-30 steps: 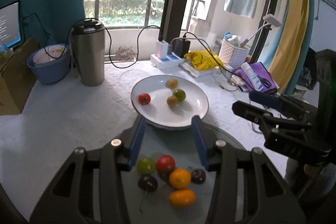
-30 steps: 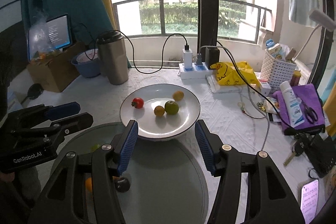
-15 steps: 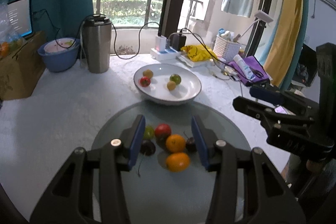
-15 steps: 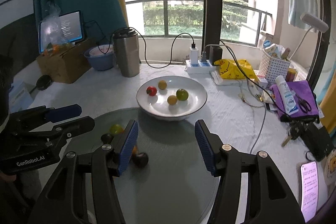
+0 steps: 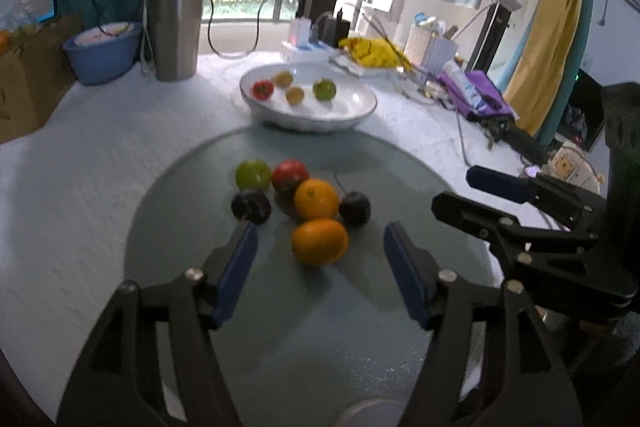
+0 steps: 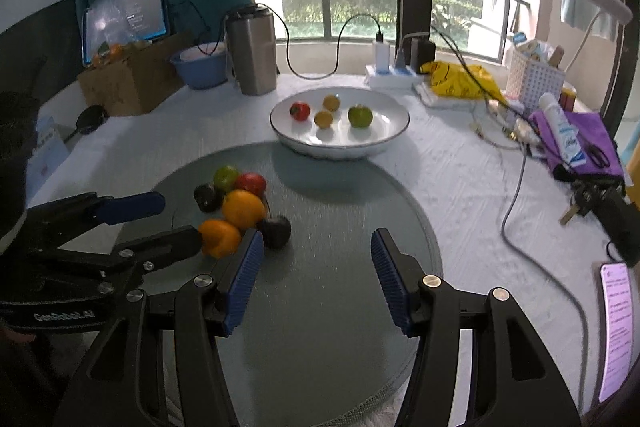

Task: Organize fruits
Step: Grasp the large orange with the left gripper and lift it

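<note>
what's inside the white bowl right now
The white bowl holds four small fruits, apart from each other: a red one, a green one and two yellow ones. Its near wall hides nothing obvious.

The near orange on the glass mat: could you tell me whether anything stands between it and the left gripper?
Nothing visible does. The near orange lies just ahead of the open left gripper, with only bare glass mat between.

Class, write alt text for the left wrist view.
The open left gripper hovers over six loose fruits clustered on a round glass mat. Beyond sits a white bowl holding four more; the open right gripper enters from the right.
</note>
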Motion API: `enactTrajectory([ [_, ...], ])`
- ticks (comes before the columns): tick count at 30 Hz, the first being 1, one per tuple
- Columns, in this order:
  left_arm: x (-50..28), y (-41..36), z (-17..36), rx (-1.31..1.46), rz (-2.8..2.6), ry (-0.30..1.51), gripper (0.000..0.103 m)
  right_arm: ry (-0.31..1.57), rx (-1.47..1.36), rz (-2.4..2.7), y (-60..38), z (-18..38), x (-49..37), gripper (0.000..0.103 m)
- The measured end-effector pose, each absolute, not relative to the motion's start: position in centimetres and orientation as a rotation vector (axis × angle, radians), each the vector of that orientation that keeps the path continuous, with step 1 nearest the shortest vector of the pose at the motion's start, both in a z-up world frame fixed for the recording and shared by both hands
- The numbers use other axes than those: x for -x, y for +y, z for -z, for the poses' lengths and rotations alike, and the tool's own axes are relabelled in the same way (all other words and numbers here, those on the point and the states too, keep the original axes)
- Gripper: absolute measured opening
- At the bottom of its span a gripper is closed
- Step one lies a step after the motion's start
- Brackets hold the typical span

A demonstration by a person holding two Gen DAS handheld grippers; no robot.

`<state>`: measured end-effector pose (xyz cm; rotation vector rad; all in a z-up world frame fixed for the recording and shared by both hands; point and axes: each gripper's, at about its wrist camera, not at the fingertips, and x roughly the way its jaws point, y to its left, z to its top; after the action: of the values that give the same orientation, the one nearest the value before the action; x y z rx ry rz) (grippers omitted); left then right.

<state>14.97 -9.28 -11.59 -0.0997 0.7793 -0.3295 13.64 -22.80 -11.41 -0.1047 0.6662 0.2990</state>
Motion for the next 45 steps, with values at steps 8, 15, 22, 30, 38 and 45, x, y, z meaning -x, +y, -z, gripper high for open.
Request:
enactTrajectory([
  [8, -16.2, -10.3, 13.4, 0.057, 0.327, 0.830, 0.063, 0.704, 0.081, -0.330, -23.3, 13.0, -14.9, 0.059],
  [15, -16.9, -10.2, 13.9, 0.051, 0.349, 0.857, 0.039, 0.734, 0.099, -0.399, -22.2, 13.9, -15.9, 0.059],
  [22, -16.5, -8.9, 13.5, 0.061, 0.353, 0.847, 0.039, 0.756, 0.094, -0.427, -21.4, 14.3, -17.4, 0.059],
  [30, -16.1, -6.9, 13.2, 0.097, 0.340, 0.836, 0.039, 0.788, 0.114, -0.457, -20.0, 15.1, -18.9, 0.052],
  [38, -16.2, -6.1, 12.6, 0.110, 0.341, 0.810, 0.039, 0.797, 0.144, -0.495, -18.9, 15.3, -19.1, 0.030],
  [45, -16.2, -6.0, 11.7, 0.106, 0.343, 0.789, 0.039, 0.791, 0.145, -0.477, -19.1, 15.1, -19.3, 0.030],
])
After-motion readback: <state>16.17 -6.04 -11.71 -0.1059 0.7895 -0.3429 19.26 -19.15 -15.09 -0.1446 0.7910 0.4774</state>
